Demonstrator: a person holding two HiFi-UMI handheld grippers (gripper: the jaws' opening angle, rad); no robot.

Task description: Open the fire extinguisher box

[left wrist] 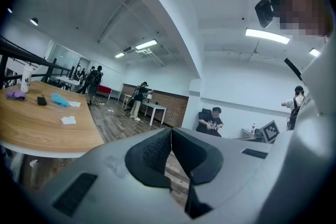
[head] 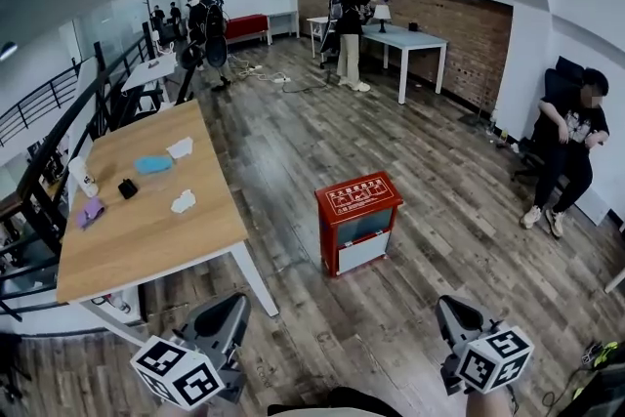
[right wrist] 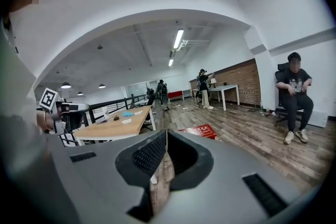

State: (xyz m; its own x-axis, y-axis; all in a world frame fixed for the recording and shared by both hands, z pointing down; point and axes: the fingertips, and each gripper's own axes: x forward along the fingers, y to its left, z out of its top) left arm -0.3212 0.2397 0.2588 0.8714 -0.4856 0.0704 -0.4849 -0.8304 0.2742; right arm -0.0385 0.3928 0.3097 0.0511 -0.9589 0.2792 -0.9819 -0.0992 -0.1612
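Note:
The fire extinguisher box is a red cabinet with a white lower front panel. It stands closed on the wood floor, about in the middle of the head view. Its red lid peeks over the jaws in the right gripper view. My left gripper hangs low at the bottom left, well short of the box, jaws together and empty. My right gripper is at the bottom right, also short of the box, shut with nothing between its pads. In their own views the left gripper and the right gripper both show their tips meeting.
A wooden table with small items stands left of the box. A person sits on a chair by the right wall. Other people stand at the back near a white table. A black railing runs along the left.

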